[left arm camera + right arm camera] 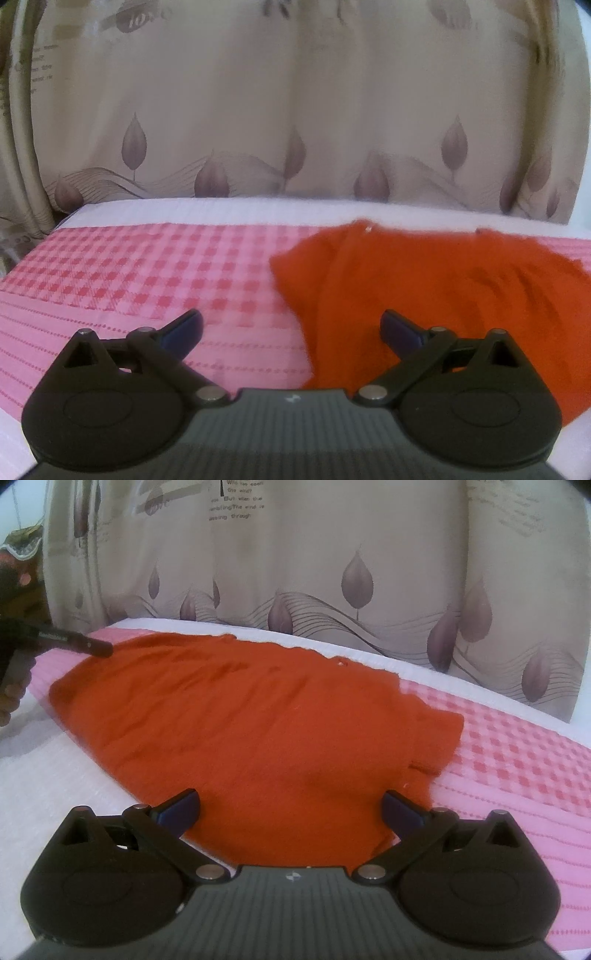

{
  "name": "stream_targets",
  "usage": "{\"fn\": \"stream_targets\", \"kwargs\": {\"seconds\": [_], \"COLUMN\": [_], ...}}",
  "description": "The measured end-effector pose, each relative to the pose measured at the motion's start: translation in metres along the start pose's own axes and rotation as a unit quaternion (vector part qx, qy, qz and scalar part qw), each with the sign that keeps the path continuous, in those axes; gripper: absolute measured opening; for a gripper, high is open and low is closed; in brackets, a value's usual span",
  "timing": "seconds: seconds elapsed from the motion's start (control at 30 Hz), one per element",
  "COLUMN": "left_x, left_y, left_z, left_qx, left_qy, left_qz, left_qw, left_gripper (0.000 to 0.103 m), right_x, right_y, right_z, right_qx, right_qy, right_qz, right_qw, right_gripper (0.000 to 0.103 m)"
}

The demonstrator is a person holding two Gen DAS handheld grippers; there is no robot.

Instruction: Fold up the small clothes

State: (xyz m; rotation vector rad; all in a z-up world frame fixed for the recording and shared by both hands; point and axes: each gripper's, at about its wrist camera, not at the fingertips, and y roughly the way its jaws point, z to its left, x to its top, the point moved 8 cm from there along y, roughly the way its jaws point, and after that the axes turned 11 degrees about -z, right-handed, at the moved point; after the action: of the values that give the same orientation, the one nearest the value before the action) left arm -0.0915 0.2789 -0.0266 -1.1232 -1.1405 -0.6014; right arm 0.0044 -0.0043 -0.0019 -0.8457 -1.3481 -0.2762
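Note:
An orange-red small garment (258, 716) lies spread flat on a pink checked cloth (517, 760). In the left wrist view the garment (424, 291) fills the right half. My left gripper (291, 330) is open and empty, hovering at the garment's left edge, one finger over the cloth (129, 269), the other over the garment. My right gripper (290, 808) is open and empty, just above the garment's near edge. The left gripper's finger (74, 642) shows at the garment's far left corner in the right wrist view.
A beige curtain with leaf print (295, 110) hangs right behind the surface. White bedding (55, 775) borders the checked cloth. A hand (11, 686) holds the other gripper at the far left of the right wrist view.

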Motion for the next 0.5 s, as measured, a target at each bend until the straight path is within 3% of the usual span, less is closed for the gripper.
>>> {"fn": "stream_targets", "kwargs": {"seconds": [0.5], "left_x": [-0.006], "left_y": [0.021], "left_z": [-0.003], "left_qx": [0.014], "left_qy": [0.004], "left_qz": [0.045], "left_qw": [0.9989], "left_gripper": [0.103], "right_x": [0.001], "right_y": [-0.003], "right_z": [-0.002], "right_qx": [-0.013], "right_qy": [0.009], "right_qz": [-0.008], "right_qw": [1.0], "right_gripper": [0.103]}}
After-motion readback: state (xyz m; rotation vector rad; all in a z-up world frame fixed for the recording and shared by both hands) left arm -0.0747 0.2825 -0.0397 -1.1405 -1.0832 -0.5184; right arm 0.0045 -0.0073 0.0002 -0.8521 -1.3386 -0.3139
